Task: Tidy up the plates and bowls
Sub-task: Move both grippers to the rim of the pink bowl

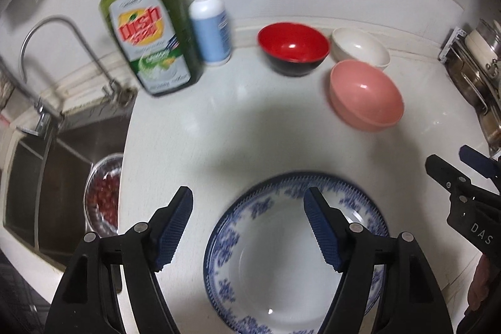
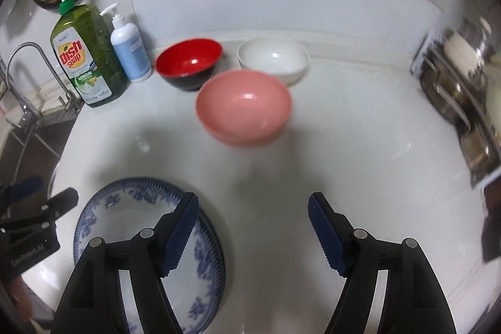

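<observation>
A blue-and-white patterned plate lies on the white counter near its front edge; it also shows in the right wrist view. My left gripper is open and empty above the plate's left half. My right gripper is open and empty over bare counter just right of the plate; it shows at the right edge of the left wrist view. A pink bowl stands mid-counter. Behind it stand a red-and-black bowl and a white bowl.
A green dish soap bottle and a white pump bottle stand at the back left. A sink with a tap and a metal strainer of red bits lies left. A metal rack stands at the right.
</observation>
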`<act>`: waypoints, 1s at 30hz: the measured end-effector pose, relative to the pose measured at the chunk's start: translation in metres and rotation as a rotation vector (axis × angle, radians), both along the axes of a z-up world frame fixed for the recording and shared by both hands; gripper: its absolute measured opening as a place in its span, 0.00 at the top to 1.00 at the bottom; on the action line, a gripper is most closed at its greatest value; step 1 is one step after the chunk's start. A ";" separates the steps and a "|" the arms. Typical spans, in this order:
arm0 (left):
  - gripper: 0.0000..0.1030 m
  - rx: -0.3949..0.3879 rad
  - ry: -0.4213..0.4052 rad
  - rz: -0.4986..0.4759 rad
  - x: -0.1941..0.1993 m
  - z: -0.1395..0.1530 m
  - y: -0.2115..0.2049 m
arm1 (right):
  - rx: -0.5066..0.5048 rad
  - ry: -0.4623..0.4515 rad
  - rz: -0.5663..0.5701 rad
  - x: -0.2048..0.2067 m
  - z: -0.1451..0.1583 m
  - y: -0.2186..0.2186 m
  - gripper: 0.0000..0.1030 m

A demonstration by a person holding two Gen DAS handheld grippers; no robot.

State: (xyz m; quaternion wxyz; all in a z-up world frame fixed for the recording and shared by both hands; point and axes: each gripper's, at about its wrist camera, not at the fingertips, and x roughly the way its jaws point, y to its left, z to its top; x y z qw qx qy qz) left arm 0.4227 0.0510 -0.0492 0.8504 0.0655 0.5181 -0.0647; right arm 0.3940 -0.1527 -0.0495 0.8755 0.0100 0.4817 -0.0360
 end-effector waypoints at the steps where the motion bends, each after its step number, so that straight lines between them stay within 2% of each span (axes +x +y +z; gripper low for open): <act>1: 0.29 -0.001 -0.004 -0.005 0.004 0.002 -0.003 | 0.017 -0.004 0.006 0.004 0.002 -0.002 0.29; 6: 0.29 -0.001 -0.013 -0.026 0.026 0.011 -0.021 | 0.048 0.007 -0.014 0.025 0.007 -0.017 0.29; 11: 0.30 -0.032 0.006 -0.048 0.052 0.014 -0.037 | 0.049 0.012 -0.030 0.051 0.008 -0.034 0.29; 17: 0.31 -0.048 0.044 -0.071 0.083 0.008 -0.053 | 0.084 0.042 -0.052 0.080 0.003 -0.053 0.30; 21: 0.37 -0.051 0.087 -0.079 0.104 -0.002 -0.064 | 0.105 0.081 -0.066 0.100 -0.006 -0.063 0.31; 28: 0.43 -0.058 0.152 -0.102 0.129 -0.024 -0.083 | 0.181 0.169 -0.101 0.129 -0.028 -0.078 0.48; 30: 0.45 -0.060 0.170 -0.109 0.135 -0.031 -0.089 | 0.189 0.187 -0.102 0.134 -0.034 -0.079 0.50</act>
